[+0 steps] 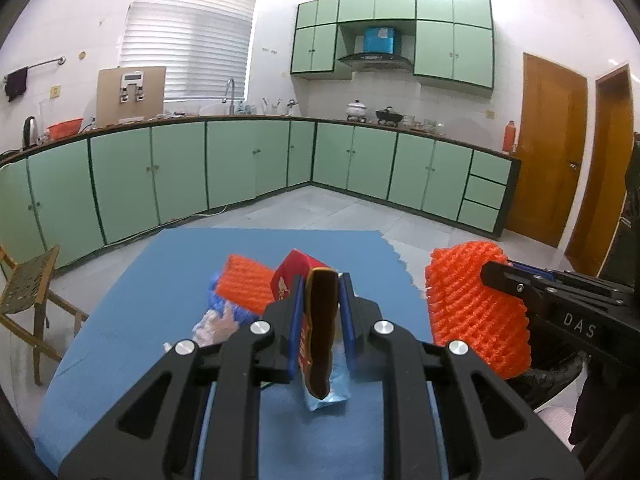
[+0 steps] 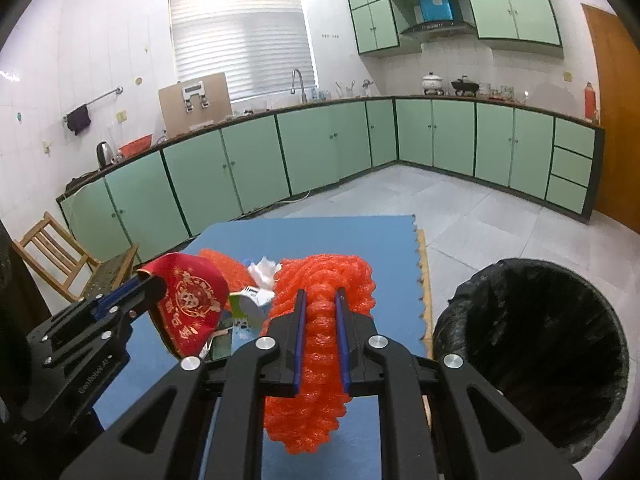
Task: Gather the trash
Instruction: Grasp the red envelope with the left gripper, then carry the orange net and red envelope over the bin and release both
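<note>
My left gripper (image 1: 322,280) is shut on a red snack packet (image 1: 320,320), held edge-on above the blue table mat (image 1: 140,300). My right gripper (image 2: 320,296) is shut on an orange foam net (image 2: 316,360), which hangs below the fingers. Each wrist view shows the other gripper: the right gripper (image 1: 492,276) with its orange foam net (image 1: 472,312), and the left gripper (image 2: 150,284) with the red packet (image 2: 188,304). A bin lined with a black bag (image 2: 532,356) stands open to the right of the table, below the right gripper.
Left on the mat (image 2: 320,236) are a second orange net (image 1: 244,284), a blue net (image 1: 218,300), white crumpled plastic (image 1: 212,326), white tissue (image 2: 264,270) and a small carton (image 2: 248,306). A wooden chair (image 2: 52,252) stands left of the table. Green cabinets line the walls.
</note>
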